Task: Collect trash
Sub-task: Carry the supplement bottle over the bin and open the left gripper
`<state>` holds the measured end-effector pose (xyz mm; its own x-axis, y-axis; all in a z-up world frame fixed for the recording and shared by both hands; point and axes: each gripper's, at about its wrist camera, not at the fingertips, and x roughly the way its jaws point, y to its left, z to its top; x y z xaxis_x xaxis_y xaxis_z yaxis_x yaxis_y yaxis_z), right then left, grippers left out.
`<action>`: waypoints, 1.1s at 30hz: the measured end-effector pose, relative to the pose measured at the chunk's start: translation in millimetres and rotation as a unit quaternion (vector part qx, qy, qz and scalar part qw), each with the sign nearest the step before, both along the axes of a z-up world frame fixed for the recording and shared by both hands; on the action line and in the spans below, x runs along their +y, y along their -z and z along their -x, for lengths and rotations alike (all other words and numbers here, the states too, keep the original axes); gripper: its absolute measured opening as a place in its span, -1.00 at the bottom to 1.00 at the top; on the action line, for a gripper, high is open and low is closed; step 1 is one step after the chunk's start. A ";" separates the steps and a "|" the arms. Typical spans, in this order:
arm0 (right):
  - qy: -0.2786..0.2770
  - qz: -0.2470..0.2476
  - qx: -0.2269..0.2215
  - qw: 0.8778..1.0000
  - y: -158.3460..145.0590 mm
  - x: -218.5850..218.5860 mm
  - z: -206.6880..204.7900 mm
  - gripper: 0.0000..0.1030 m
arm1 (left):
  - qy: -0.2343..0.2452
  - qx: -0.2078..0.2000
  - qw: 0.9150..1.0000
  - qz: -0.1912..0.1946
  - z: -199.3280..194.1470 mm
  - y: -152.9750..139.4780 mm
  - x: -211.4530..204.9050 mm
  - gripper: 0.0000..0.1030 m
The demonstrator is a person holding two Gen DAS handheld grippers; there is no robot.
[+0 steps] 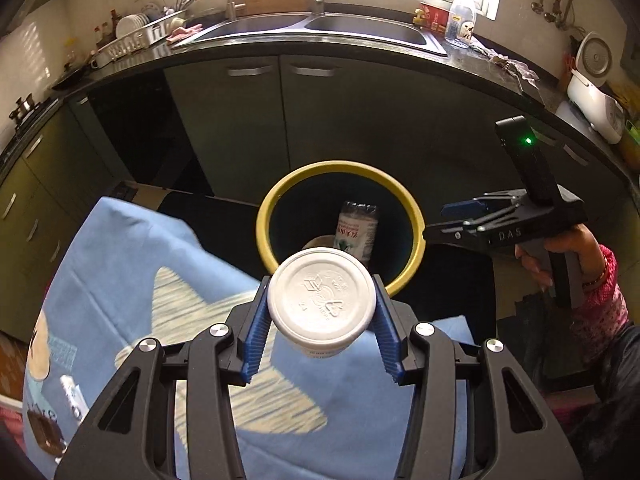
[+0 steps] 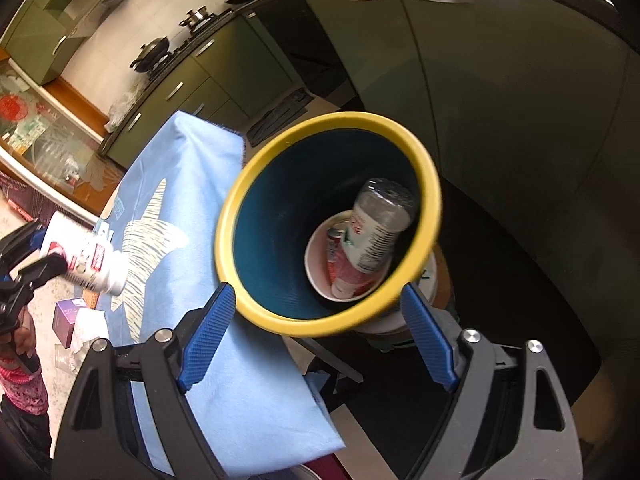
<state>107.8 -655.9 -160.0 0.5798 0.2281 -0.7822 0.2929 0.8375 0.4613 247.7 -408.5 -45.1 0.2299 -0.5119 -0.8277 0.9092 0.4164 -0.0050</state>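
A white bottle (image 1: 322, 306) is clamped base-forward between the blue fingers of the left gripper (image 1: 322, 316), held above a table draped in a blue cloth (image 1: 132, 248) — apparently for carrying to the bin. Just beyond, a yellow-rimmed bin (image 2: 240, 200) is seen with a clear bottle (image 2: 376, 228) and a paper cup (image 2: 316, 276) already inside. The right gripper (image 2: 316, 336) is held wide apart and empty beside the rim. Farther off, green cabinets (image 1: 248, 120) and a sink (image 1: 312, 30) are visible.
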 end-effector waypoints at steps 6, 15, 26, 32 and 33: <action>0.029 -0.010 0.006 1.000 9.3 -19.9 19.4 0.55 | 0.003 0.021 1.000 -0.007 -15.2 35.2 -76.4 -0.08; 0.041 -0.021 0.005 0.999 15.6 -28.9 29.4 0.62 | -0.055 0.019 0.998 -0.006 -24.5 47.0 -92.7 0.13; 0.004 -0.026 0.007 1.000 20.9 -2.8 12.7 0.62 | -0.100 -0.047 0.988 0.112 33.1 -41.5 24.4 0.47; -0.029 -0.008 0.007 1.000 13.7 26.1 -1.9 0.62 | -0.179 -0.099 0.966 0.159 67.5 -70.7 117.0 0.72; -0.036 -0.004 0.007 0.999 12.5 32.8 -5.2 0.62 | -0.195 -0.105 0.962 0.161 72.1 -73.1 132.8 0.73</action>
<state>113.0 -623.1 -172.4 0.5498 0.2759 -0.7884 0.2380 0.8530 0.4645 175.6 -275.7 27.9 0.6009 -0.5756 -0.5547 0.6799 0.7329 -0.0240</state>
